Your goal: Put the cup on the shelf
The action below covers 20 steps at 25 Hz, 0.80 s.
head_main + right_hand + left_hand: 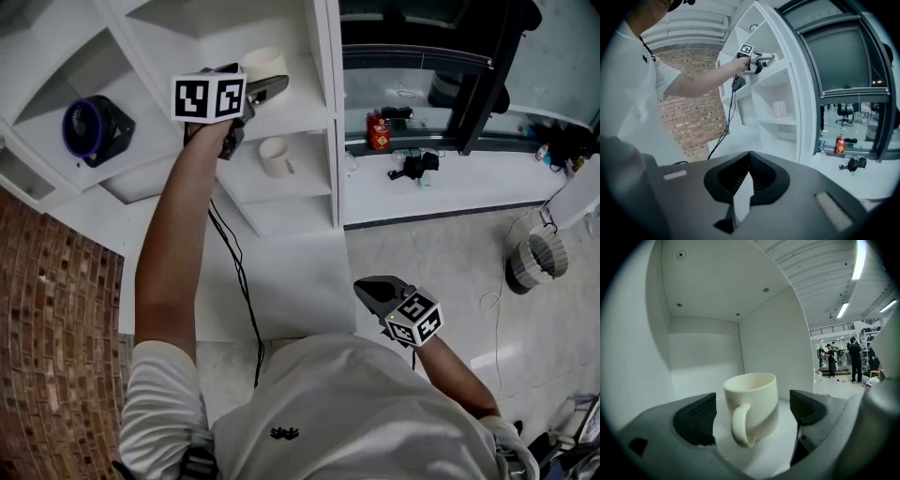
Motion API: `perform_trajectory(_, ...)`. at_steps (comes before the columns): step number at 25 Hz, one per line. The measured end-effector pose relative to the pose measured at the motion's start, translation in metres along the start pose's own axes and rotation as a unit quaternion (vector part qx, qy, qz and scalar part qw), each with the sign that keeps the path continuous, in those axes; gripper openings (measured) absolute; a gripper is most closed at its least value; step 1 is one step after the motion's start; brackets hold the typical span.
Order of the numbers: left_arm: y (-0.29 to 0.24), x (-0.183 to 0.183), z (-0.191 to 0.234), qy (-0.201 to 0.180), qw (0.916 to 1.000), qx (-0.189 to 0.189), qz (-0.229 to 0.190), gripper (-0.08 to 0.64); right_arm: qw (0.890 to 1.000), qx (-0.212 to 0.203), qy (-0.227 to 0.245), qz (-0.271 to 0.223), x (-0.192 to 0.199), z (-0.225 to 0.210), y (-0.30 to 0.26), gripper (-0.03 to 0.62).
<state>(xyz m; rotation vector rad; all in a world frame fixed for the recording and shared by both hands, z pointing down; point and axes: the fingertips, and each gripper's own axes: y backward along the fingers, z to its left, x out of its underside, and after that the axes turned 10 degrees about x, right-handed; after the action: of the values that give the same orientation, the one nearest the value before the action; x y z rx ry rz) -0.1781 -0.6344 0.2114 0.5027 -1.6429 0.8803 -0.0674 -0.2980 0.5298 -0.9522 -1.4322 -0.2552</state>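
Head view: we reach our left gripper (267, 89) into the shelf (305, 105), with the cup (265, 62) just beyond. Left gripper view: jaws spread wide, pads clear, so the cup stands unsupported. Right gripper view: right gripper (749, 164) closed, empty, idle.

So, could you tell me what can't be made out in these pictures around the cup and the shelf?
- Head view: the left gripper covers the lower part of the cup; its base on the shelf is hidden.
- Left gripper view: the cup's rim hides its inside.
- Right gripper view: that cup cannot be made out beyond the left gripper; the second cup is too small to show a handle.
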Motion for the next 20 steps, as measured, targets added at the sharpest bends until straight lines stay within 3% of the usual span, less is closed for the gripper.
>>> perform_trajectory(20,0.045,0.024,-0.033,0.027,0.997,-0.073,0.006,0.465,0.998,-0.053,0.026,0.005,0.019,-0.002,0.048,0.012)
